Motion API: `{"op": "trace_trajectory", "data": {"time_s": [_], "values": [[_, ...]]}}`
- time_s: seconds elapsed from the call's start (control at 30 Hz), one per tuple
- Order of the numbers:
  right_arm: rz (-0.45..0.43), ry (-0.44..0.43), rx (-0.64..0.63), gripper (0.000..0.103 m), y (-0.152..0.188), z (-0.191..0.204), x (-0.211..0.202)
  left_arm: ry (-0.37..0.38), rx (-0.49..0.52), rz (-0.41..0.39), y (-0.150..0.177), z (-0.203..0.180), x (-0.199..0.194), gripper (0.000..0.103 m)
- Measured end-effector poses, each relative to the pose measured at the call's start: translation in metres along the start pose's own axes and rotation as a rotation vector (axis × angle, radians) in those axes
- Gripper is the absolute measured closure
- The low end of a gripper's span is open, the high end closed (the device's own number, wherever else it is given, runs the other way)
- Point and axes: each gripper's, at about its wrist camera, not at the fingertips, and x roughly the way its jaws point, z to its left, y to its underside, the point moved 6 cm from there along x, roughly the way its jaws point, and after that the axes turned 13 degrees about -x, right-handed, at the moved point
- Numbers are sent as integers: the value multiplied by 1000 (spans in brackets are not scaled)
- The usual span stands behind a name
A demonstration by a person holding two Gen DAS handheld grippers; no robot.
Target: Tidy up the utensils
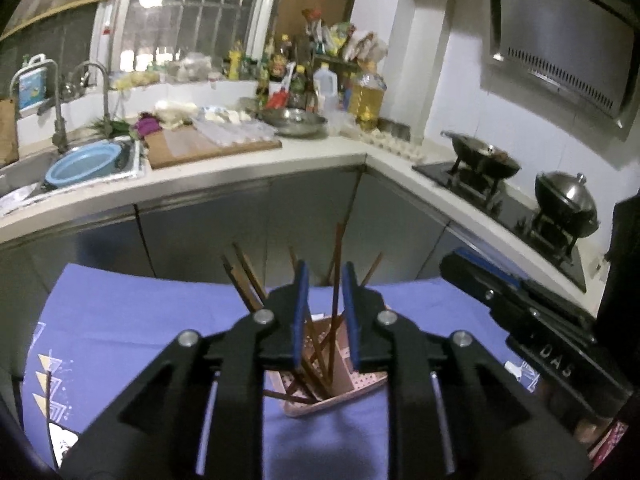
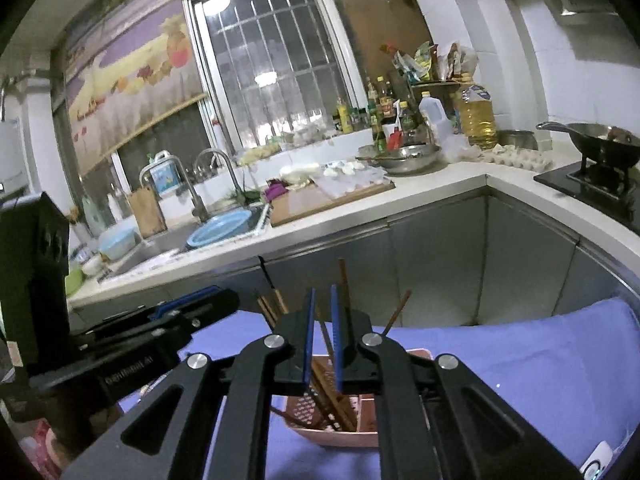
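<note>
A pink perforated utensil holder point(image 1: 362, 386) stands on a purple cloth point(image 1: 132, 320) and holds several brown chopsticks point(image 1: 335, 312) leaning at different angles. My left gripper point(image 1: 325, 276) hovers over the holder, its blue-padded jaws apart with one upright chopstick between them, not clamped. In the right wrist view the same holder point(image 2: 340, 436) with chopsticks point(image 2: 334, 396) sits below my right gripper point(image 2: 322, 294), whose jaws stand narrowly apart and grip nothing. The right gripper also shows in the left wrist view point(image 1: 476, 270) at the right; the left gripper shows in the right wrist view point(image 2: 208, 298) at the left.
A steel-fronted L-shaped kitchen counter point(image 1: 248, 168) stands behind the table, with a sink and blue basin point(image 1: 82, 164), a cutting board point(image 1: 208, 144), bottles point(image 1: 366, 94) and a hob with two pans point(image 1: 484, 156). A lone chopstick point(image 1: 49, 400) lies at the cloth's left edge.
</note>
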Motion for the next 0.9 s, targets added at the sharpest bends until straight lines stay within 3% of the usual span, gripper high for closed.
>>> {"op": "trace_trajectory", "data": {"time_s": [0.1,0.17,0.23,0.27,0.3,0.43,0.57,0.9], "values": [[-27,-15,20,94,5,5,-21,-2,28,-61,1,-2,-29,86],[-34,-40,47,93,18,9,-35,-4,46,-96,7,-1,-49,75],[-29,-61,77,91,34,13,-44,-19,59,-139,20,4,-70,39],[-22,-76,99,88,49,17,-49,-28,63,-158,24,6,-77,36],[-15,-85,116,85,60,19,-52,-46,71,-185,33,10,-87,35],[-1,-99,201,57,113,29,-72,-86,86,-203,75,21,-109,33],[-11,-71,263,49,153,38,-98,-108,87,-173,115,27,-115,31],[-66,58,180,32,176,60,-156,-220,73,-123,173,37,-120,28]]}}
